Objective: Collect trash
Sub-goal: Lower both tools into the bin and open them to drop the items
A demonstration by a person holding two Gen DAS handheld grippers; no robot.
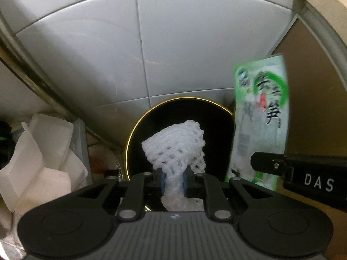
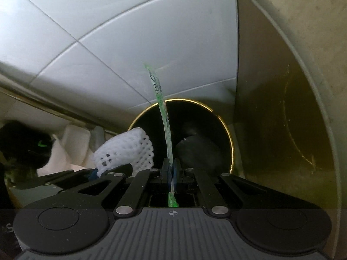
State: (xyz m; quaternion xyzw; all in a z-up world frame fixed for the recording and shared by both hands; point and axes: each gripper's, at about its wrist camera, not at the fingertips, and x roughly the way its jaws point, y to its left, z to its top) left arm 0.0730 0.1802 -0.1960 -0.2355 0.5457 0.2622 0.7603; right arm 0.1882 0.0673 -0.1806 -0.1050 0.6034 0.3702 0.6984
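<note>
Nearest the left wrist camera, the left gripper (image 1: 174,181) has its jaws drawn almost together on the narrow, squeezed neck of a white foam fruit net (image 1: 175,145), whose wider meshed end flares out beyond the blue pads (image 1: 163,183). In the right wrist view, the right gripper (image 2: 172,171) is clamped tight on a green printed food wrapper (image 2: 165,125), pinched near its lower end so that the thin edge of the packet stands up from the jaws, with a short green tail poking out behind them. The two tools sit side by side: the wrapper hangs just to the right of the net in the left view, and the net appears just left of the wrapper in the right view. Directly beyond both held pieces is the round dark opening of a bin (image 1: 134,134) with a gold rim, its inside black. To the left of the bin lie crumpled white foam pieces (image 1: 39,151). Farther off rises a white tiled wall (image 1: 173,43), meeting a tan panel (image 2: 271,119) on the right.
</note>
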